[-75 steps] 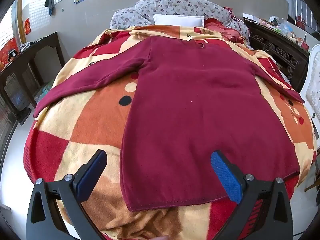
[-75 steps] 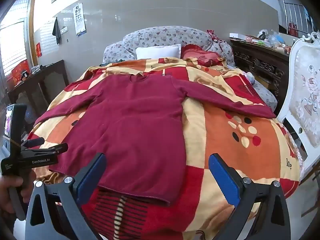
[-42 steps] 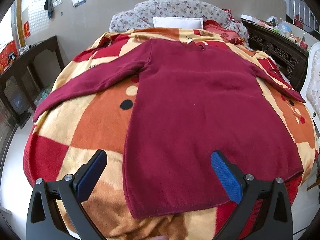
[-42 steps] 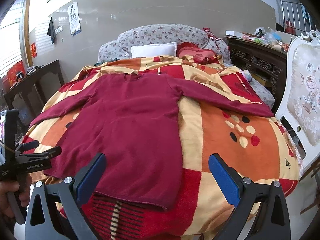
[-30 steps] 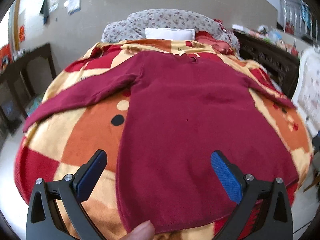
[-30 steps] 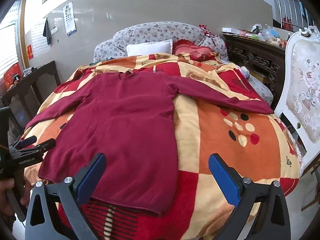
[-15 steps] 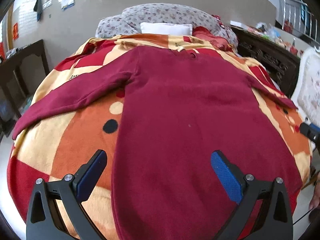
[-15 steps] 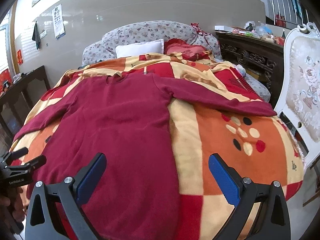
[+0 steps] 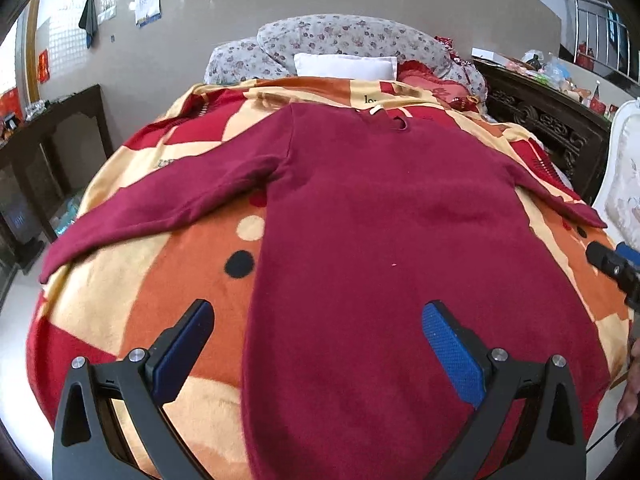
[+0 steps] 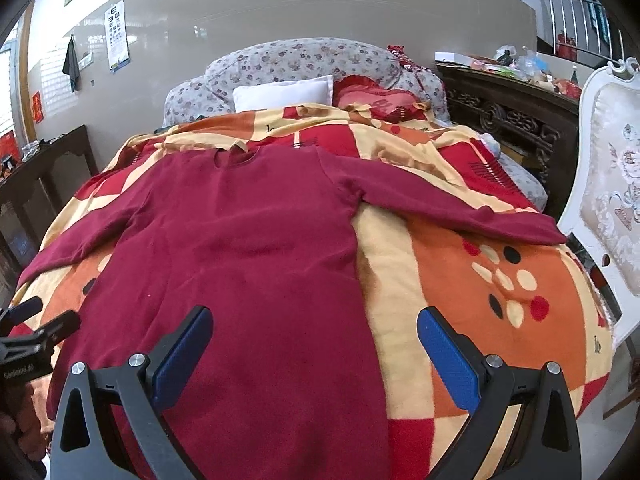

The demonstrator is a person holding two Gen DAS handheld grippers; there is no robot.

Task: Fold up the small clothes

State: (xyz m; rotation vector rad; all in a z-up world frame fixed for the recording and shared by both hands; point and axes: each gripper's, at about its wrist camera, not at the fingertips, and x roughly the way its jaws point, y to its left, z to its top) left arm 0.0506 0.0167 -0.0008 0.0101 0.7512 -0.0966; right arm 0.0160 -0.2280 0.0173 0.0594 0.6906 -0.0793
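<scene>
A dark red long-sleeved knit garment point(image 9: 384, 240) lies flat and face up on the bed, neckline toward the headboard, hem toward the cameras and running out of view at the bottom of both pictures. Both sleeves are spread out to the sides: one sleeve point(image 9: 160, 208) reaches toward the bed's left edge, the other sleeve point(image 10: 460, 204) stretches toward the right edge, its cuff near a white carved chair with floral upholstery point(image 10: 612, 184).

The garment rests on a fleece blanket in red, orange and cream checks with dots point(image 10: 480, 280) that covers the bed. Beyond the neckline sit a white pillow point(image 9: 344, 66), a red cushion point(image 10: 372, 100) and a grey floral padded headboard point(image 10: 296, 60).

The left gripper point(image 9: 316, 344) hovers over the garment's lower body, its blue-padded jaws spread wide with nothing between them; one pad stands over the blanket, the other over the red cloth. The right gripper point(image 10: 312, 344) hangs over the garment's right side edge, jaws likewise wide and empty, one pad over the cloth and one over the blanket. Whether either touches the fabric cannot be told.

A dark carved wooden cabinet point(image 9: 548, 120) stands at the right of the bed, a dark side bench point(image 9: 52, 128) at the left.
</scene>
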